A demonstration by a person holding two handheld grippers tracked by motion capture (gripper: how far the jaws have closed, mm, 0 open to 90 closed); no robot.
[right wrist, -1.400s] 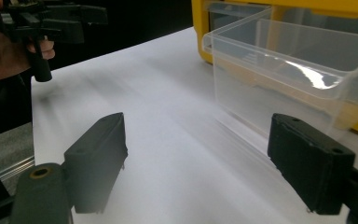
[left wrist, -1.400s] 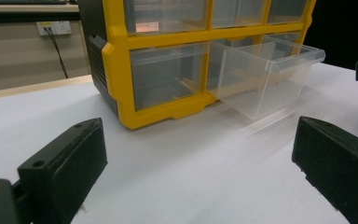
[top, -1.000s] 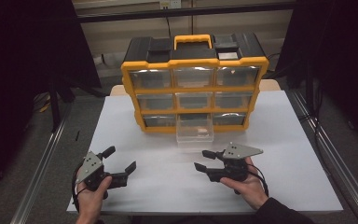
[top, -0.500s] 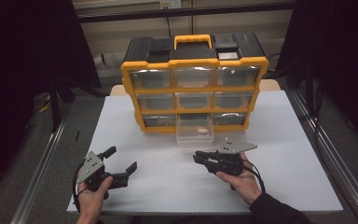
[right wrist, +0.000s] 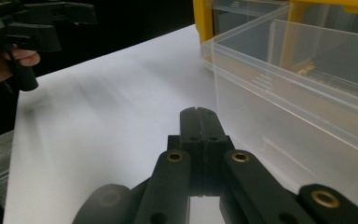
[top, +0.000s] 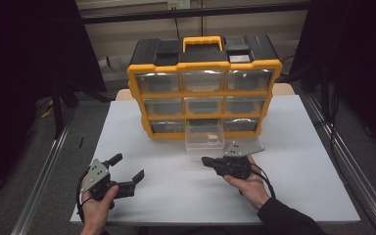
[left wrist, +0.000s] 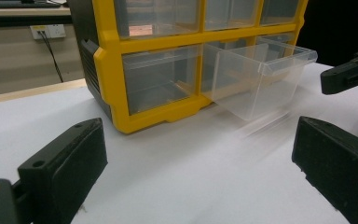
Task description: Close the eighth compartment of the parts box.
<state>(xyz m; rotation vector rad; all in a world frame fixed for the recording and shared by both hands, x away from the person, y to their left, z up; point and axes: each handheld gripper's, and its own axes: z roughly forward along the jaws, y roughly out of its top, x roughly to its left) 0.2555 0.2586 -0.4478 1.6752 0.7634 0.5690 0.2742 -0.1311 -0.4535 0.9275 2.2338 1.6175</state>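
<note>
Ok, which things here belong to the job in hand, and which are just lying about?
In the job:
- clear plastic drawer, pulled out of the bottom row
- yellow and black drawer cabinet
- right gripper, jaws just closed on nothing, beside the drawer
- left gripper, open

Lying about:
- white table
- wall socket

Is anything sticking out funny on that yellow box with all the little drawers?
Yes. On the yellow organizer, the clear bottom-middle drawer is pulled out onto the white table, while the other drawers sit flush. The right gripper, shut with nothing in it, is just in front of it.
</note>
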